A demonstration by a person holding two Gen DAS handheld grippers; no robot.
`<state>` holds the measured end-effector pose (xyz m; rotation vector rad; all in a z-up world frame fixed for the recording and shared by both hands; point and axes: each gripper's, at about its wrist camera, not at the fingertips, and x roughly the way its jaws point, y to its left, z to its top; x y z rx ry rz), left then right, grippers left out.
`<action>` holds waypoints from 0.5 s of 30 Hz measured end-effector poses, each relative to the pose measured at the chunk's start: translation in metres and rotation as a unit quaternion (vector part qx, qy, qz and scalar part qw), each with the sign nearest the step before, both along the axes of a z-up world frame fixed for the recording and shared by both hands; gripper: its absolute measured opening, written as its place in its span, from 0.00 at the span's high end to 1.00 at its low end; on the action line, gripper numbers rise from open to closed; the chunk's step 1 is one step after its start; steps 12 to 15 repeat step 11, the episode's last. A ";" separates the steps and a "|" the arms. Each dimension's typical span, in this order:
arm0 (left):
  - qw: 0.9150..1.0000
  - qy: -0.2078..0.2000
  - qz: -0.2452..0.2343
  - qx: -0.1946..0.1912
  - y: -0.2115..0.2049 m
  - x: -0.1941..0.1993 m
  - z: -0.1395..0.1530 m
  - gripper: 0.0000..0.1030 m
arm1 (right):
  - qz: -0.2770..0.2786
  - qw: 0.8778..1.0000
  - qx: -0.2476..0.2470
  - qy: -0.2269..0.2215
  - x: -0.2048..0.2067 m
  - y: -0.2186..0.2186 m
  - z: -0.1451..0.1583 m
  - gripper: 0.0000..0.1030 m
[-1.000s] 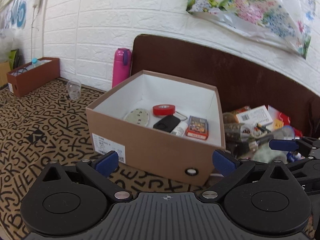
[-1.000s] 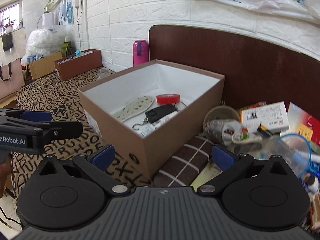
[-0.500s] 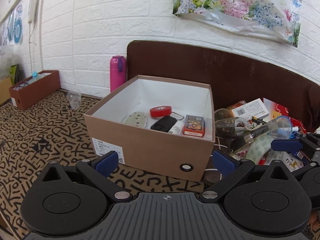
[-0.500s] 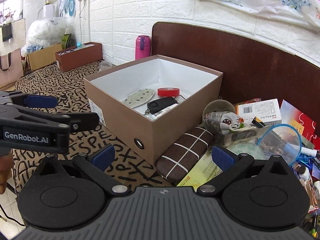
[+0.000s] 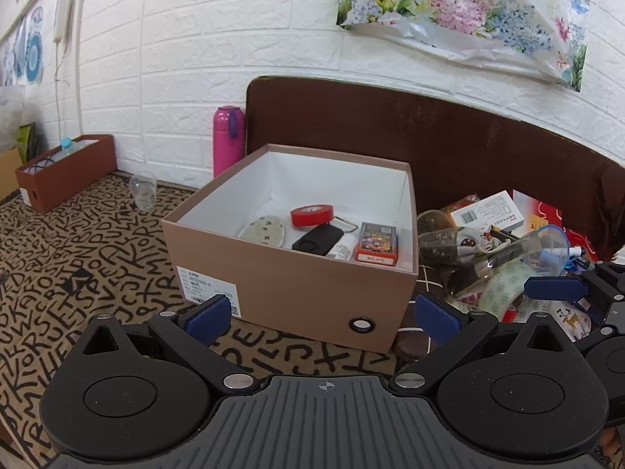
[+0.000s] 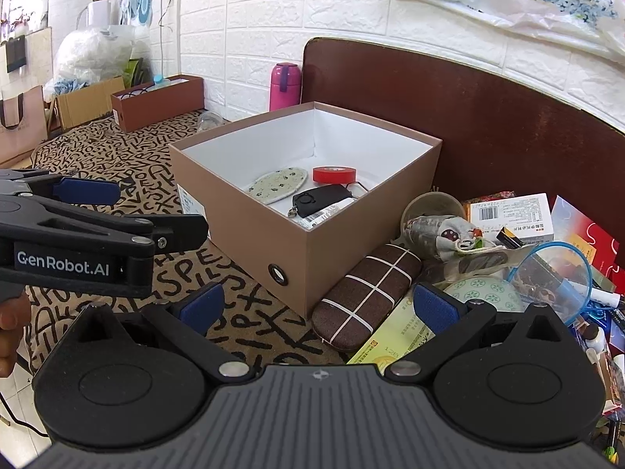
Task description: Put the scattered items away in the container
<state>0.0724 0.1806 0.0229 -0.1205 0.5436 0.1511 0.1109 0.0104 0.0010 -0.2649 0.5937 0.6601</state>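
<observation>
Right wrist view: the right gripper (image 6: 318,303) is seen released, jaws spread wide and holding nothing, poised above the brown checked case (image 6: 367,293) that lies against the near corner of the cardboard box (image 6: 332,242). Just beyond the case, a heap of scattered items (image 6: 508,258) is spread over the letter-patterned surface (image 6: 129,148) between the box and the dark headboard (image 6: 488,109). The left gripper (image 5: 318,314) is likewise released and empty, held in front of the box's labelled wall. Inside the box, a red tape roll (image 5: 311,214), a black key fob (image 5: 317,239) and a card pack (image 5: 378,243) are already laid down, so the task is judged partly done. For the next pick, the case is best taken across its narrow width near the middle, then lifted clear of the rim before being lowered into the free white floor.
</observation>
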 end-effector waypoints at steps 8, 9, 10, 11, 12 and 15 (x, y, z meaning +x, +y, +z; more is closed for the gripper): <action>1.000 -0.025 0.000 -0.003 -0.001 -0.007 -0.001 0.00 | 0.001 1.000 -0.004 0.005 -0.001 0.002 -0.003 0.01; 1.000 -0.024 -0.001 -0.004 -0.001 -0.007 -0.001 0.00 | 0.001 1.000 -0.003 0.005 -0.001 0.002 -0.003 0.01; 1.000 -0.024 -0.001 -0.004 -0.001 -0.007 -0.001 0.00 | 0.001 1.000 -0.002 0.006 -0.001 0.002 -0.003 0.01; 1.000 -0.024 -0.002 -0.004 -0.001 -0.007 -0.001 0.00 | 0.002 1.000 -0.002 0.006 -0.001 0.002 -0.003 0.01; 1.000 -0.024 -0.002 -0.004 -0.001 -0.007 -0.001 0.00 | 0.002 1.000 -0.002 0.006 -0.001 0.002 -0.003 0.01; 1.000 -0.024 -0.002 -0.004 -0.001 -0.007 -0.001 0.00 | 0.002 1.000 -0.002 0.006 -0.001 0.002 -0.003 0.01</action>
